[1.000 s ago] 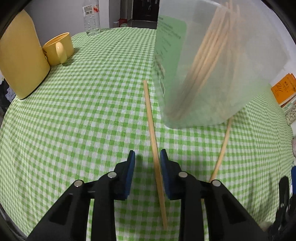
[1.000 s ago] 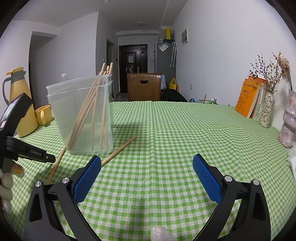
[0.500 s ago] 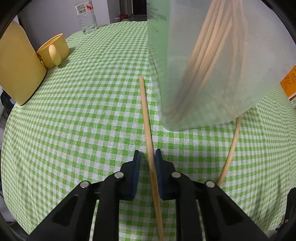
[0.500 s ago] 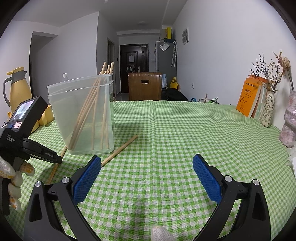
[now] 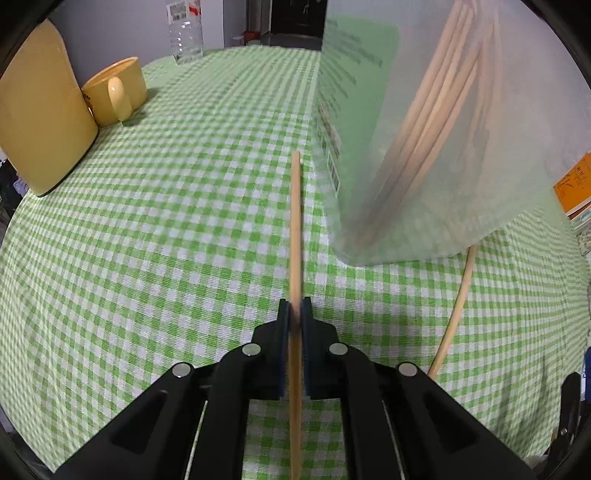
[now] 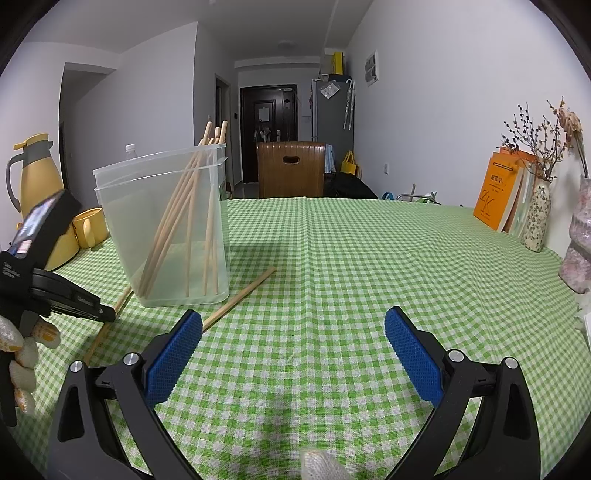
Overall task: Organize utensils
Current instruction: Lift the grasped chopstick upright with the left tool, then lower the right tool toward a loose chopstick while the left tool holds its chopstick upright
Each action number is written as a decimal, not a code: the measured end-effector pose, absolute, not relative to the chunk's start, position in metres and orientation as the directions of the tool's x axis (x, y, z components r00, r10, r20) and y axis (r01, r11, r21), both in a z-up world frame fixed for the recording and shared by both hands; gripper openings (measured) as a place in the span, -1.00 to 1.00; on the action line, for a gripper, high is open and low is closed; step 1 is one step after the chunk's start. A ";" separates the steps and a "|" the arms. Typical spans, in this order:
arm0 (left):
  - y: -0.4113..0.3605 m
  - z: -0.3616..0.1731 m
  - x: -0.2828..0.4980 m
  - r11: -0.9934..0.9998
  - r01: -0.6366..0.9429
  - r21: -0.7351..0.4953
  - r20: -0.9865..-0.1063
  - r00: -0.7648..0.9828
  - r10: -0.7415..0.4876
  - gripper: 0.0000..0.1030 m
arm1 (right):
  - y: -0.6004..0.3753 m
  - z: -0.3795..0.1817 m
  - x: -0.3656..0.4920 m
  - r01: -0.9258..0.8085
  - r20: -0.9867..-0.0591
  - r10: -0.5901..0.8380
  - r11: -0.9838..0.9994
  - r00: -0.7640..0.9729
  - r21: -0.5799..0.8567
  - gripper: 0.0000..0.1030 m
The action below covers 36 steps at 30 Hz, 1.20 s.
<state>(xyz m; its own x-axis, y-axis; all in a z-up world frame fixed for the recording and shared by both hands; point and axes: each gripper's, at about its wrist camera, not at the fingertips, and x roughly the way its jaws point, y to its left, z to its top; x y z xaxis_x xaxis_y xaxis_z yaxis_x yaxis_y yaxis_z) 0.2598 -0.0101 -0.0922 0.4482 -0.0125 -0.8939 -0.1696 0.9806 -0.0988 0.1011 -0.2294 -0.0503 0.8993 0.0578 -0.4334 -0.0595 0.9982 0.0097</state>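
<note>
While spread over the whole table, green-and-white checked cloth (image 6: 351, 258), creased down the middle. Clear plastic bin (image 6: 166, 229) upright on the left part of the cloth, several wooden chopsticks (image 6: 173, 225) leaning inside, tips above the rim. Behind and left of the bin, yellow jug (image 6: 35, 192) with a grey handle, yellow mug (image 5: 114, 92) just beside it, clear water bottle (image 5: 184, 31) further back. At the far right edge, orange books (image 6: 498, 195) leaning on the wall, speckled vase (image 6: 537, 218) with dried twigs in front of them. Brown chair back (image 6: 291, 170) beyond the far end of the table. Right gripper (image 6: 293, 328) low over bare cloth near the camera, blue pads spread wide, nothing between them, nothing touched. Left gripper (image 5: 294, 314) pointed steeply down at the cloth just left of the bin, gloved hand (image 6: 20, 354) on its handle, pads clamped tight on a single chopstick (image 5: 295, 221); whether that stick is raised off the cloth or flat on it, cannot tell. Forward end of the gripped stick reaching alongside the bin's left wall, close to it, rear end passing back under the gripper body. Second loose chopstick (image 6: 240, 295) flat on the cloth at the bin's right front corner, angled away from it, well apart from both grippers' pads.
</note>
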 end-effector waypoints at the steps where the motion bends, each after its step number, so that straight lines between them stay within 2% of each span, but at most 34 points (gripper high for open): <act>1: -0.007 -0.089 0.256 0.980 -0.168 -0.106 -0.886 0.463 -0.017 -0.92 | -0.230 -0.050 0.101 -0.059 -0.434 0.057 0.998 0.899 0.010 0.85; 8: 0.014 -0.061 0.229 0.981 -0.166 -0.105 -0.788 0.616 0.020 -0.92 | -0.230 -0.051 0.101 -0.053 -0.432 0.053 0.999 0.900 0.011 0.85; 14: 0.028 -0.039 0.200 0.979 -0.199 -0.052 -0.658 0.744 0.116 -0.92 | -0.229 -0.050 0.101 -0.043 -0.433 0.041 0.999 0.900 0.007 0.85; 16: 0.035 -0.034 0.191 0.975 -0.217 -0.042 -0.591 0.793 0.151 -0.92 | -0.229 -0.050 0.101 -0.039 -0.433 0.038 0.999 0.900 0.005 0.85; 23: 0.049 -0.034 0.169 0.972 -0.231 -0.037 -0.454 0.871 0.189 -0.92 | -0.229 -0.050 0.101 -0.030 -0.431 0.028 1.000 0.902 0.002 0.85; 36: 0.050 -0.040 0.161 0.973 -0.223 -0.061 -0.362 0.913 0.187 -0.92 | -0.228 -0.051 0.102 -0.022 -0.444 0.015 1.000 0.896 -0.010 0.85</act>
